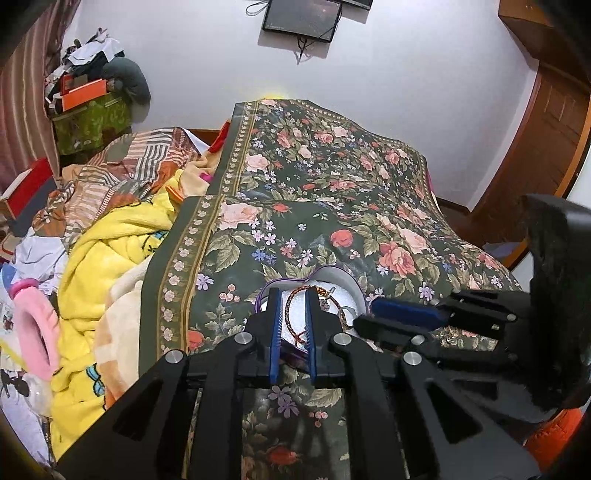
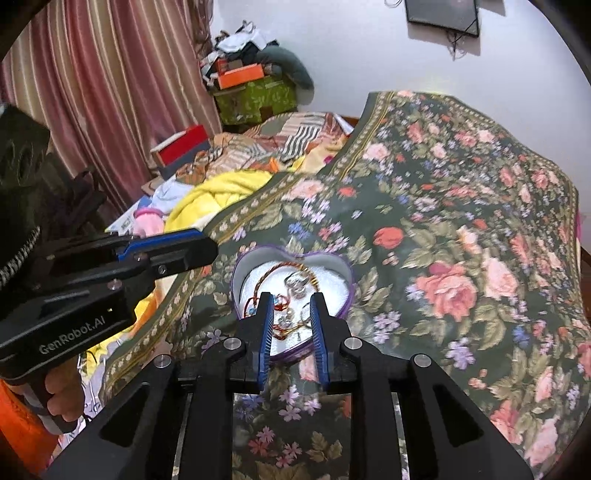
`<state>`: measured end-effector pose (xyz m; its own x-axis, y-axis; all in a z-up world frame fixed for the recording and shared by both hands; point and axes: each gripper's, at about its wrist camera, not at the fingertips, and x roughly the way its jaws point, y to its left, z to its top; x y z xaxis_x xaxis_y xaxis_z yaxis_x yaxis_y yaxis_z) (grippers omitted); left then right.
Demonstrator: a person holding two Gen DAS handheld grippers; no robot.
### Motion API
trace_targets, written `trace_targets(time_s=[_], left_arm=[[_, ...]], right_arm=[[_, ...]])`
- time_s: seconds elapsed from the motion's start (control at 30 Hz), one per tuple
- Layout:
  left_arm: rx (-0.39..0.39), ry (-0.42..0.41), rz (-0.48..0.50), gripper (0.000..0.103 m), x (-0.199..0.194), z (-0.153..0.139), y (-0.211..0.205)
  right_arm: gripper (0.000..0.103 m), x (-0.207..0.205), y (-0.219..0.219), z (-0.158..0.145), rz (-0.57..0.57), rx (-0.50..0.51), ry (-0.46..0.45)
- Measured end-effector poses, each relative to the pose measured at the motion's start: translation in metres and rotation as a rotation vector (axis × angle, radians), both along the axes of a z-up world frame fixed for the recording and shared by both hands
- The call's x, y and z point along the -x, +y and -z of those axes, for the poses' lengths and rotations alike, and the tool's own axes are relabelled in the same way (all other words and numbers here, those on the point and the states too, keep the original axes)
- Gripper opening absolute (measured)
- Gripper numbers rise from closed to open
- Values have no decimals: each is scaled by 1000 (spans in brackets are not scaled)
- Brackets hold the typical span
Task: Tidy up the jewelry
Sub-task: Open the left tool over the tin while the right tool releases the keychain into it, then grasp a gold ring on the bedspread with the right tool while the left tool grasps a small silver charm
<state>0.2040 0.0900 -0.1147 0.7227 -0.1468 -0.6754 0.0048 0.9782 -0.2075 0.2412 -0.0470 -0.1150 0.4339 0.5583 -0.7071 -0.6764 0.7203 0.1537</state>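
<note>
A heart-shaped box with a purple rim (image 2: 349, 275) and white lining sits on the floral bedspread (image 2: 461, 221). Inside lie a braided red-brown bracelet (image 2: 273, 271), silver rings (image 2: 297, 286) and other small pieces. My right gripper (image 2: 292, 301) is open, its blue fingers hovering over the box's near half, holding nothing. My left gripper (image 1: 293, 297) is open above the same box (image 1: 347, 282), straddling the bracelet (image 1: 295, 317) without gripping it. The left gripper also shows at the left of the right wrist view (image 2: 177, 249), the right one at the right of the left wrist view (image 1: 402, 314).
A yellow blanket (image 1: 107, 266), patterned cloths and a pink item (image 1: 35, 328) crowd the bed's left side. Boxes and clothes are piled by the striped curtain (image 2: 110, 92). A wooden door (image 1: 546, 129) stands at the right, a dark screen (image 1: 303, 14) hangs on the wall.
</note>
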Motion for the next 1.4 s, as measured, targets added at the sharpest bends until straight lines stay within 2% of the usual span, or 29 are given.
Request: trace_targets(time_s=[0.13,0.2,0.27,0.43,0.63,0.93,1.17,1.4], left_arm=[[-15,-20,5,9,8,-12,-7],[-22,-34,11,15,13,-18,-11],[-32,-53,22,25,17,-26,-19],[-60,-70,55,28,23,-35,-42],[-83,-57,122,33,25,-33,-84],[-82,61,227,35,4,7,-142],[-97,173,320,35,-9,47,-181],[-96,223,370,35,-23,70,-207]], right_arm=[[18,4,-20,-17,43,-14,-42],[18,5,-35,-25,74,-20,-63],[18,5,-50,-32,106,-27,-73],[18,3,-92,-42,195,-41,-86],[22,2,-141,-37,290,-20,-83],[24,4,-185,-12,352,4,-25],[25,4,-197,12,360,23,19],[25,3,-201,35,356,15,83]])
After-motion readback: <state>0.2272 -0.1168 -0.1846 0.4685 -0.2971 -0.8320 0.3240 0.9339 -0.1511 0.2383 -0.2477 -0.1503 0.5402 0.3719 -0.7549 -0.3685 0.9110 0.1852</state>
